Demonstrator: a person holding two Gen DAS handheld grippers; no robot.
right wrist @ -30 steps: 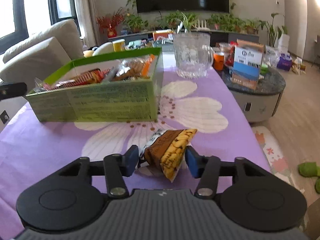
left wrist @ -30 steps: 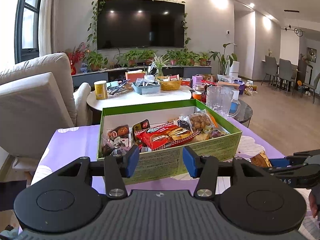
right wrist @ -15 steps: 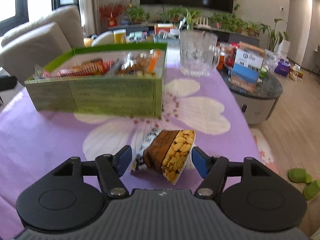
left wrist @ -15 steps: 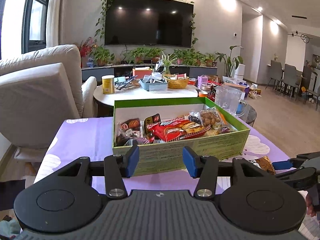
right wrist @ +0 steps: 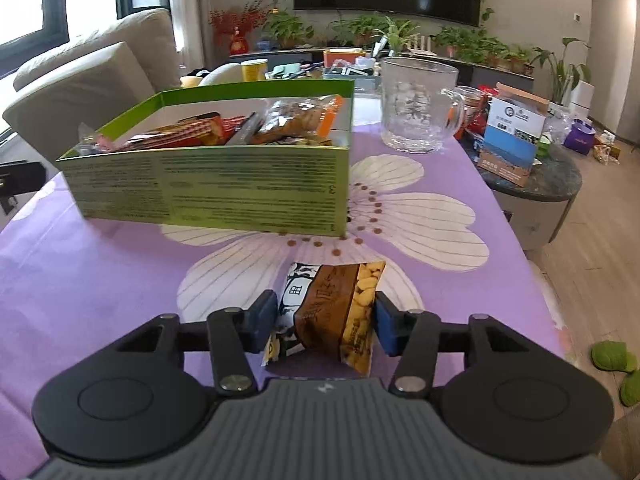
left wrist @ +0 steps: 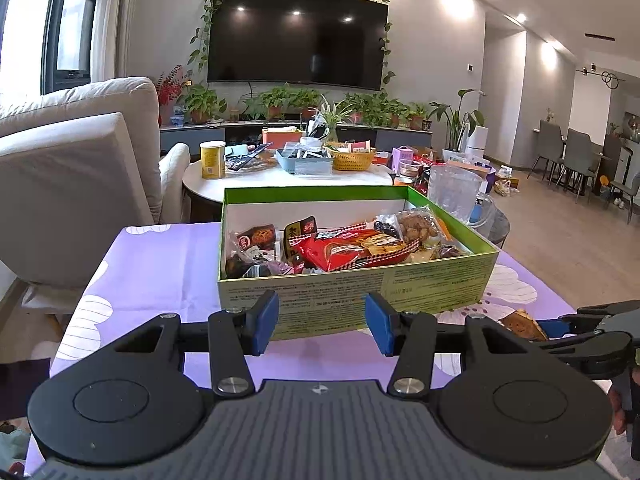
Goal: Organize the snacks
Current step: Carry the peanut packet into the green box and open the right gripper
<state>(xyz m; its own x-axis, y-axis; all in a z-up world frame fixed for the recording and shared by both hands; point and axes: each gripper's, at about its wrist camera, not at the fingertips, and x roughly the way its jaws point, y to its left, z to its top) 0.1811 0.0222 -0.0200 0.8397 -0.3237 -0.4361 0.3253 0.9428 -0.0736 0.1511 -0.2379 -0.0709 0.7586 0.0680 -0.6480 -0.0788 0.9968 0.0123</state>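
The fingers (right wrist: 267,322) of our right gripper (right wrist: 325,326) are clamping the peanut packet (right wrist: 334,314) between the two blue pads, one pad pressing on each long side, so the packet's long axis is running straight ahead along the fingers, its far end pointing toward the green box (right wrist: 248,194). We cannot tell whether the packet is resting on the counter (right wrist: 100,272) or hanging just clear of it. We are reading the coming move as a short carry forward and a little to the left, up over the near wall of the box, since the box is lying just beyond the packet with a strip of purple cloth between them.

Our left gripper (left wrist: 322,322) is idling with its fingers apart and nothing between them, facing the near wall of the same box. The right hand is plainly the one doing this job.

Inside the box we are seeing a crowded layer of wrapped snacks: a red packet (left wrist: 352,250) lying across the middle, a clear bag of nuts (left wrist: 416,226) toward the right, and small dark wrappers at the left. The far half is looking emptier.

Beyond the box, a clear glass pitcher (right wrist: 418,106) is standing on the counter, well apart from the packet.
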